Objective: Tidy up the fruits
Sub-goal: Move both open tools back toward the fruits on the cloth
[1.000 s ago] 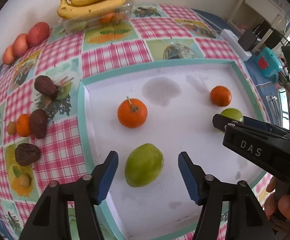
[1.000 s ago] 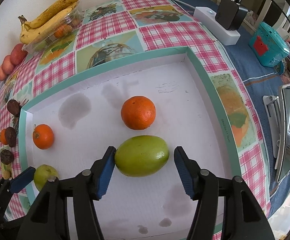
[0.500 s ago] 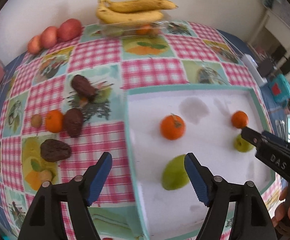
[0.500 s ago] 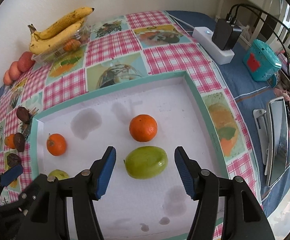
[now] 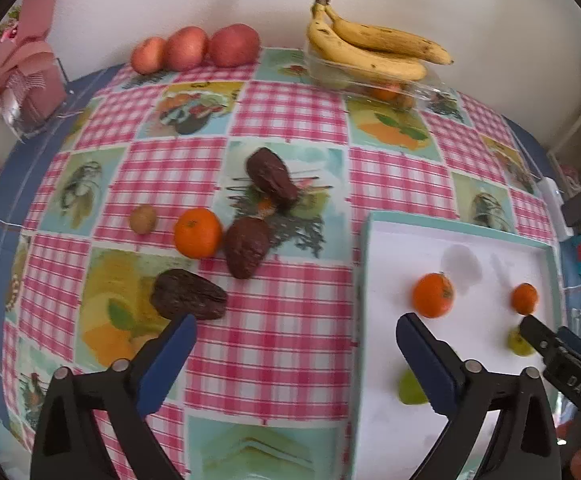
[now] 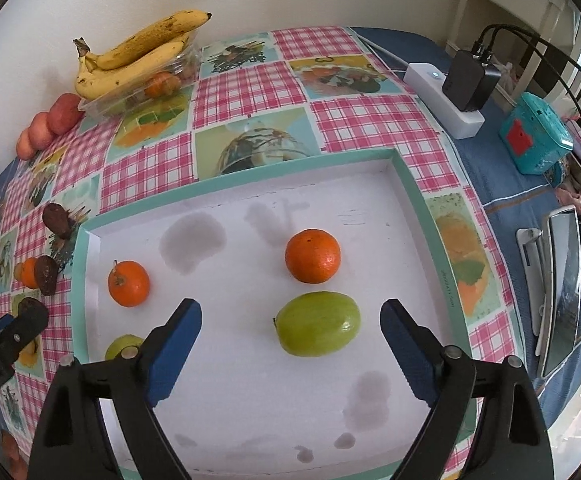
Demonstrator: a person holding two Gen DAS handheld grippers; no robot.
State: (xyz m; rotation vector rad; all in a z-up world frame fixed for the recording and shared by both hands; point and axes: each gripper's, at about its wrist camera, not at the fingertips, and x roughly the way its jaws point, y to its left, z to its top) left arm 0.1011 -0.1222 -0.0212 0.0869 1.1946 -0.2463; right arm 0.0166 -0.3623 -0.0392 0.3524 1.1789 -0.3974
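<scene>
My right gripper (image 6: 291,307) hangs over the white, teal-rimmed tray (image 6: 250,172). Its jaws are opening, and a green fruit (image 6: 318,324) lies between them, clear of both pads. Two oranges (image 6: 312,256) (image 6: 128,283) and a second green fruit (image 6: 120,346) also lie in the tray. My left gripper (image 5: 295,326) is over the checked cloth left of the tray rim (image 5: 364,264); its jaws are opening with nothing between them. Ahead of it lie an orange (image 5: 197,233), three dark brown fruits (image 5: 247,251) and a small brown fruit (image 5: 143,219).
Bananas (image 5: 370,50) rest on a clear plastic box at the back wall, with red apples (image 5: 194,48) to their left. A pink gift bag (image 5: 14,80) stands far left. To the tray's right are a power strip (image 6: 450,100), a teal device (image 6: 534,138) and a tablet (image 6: 562,288).
The left gripper has swung left off the tray onto the cloth, leaving its green fruit behind, and spread wider. The right gripper has lifted slightly and spread away from its green fruit.
</scene>
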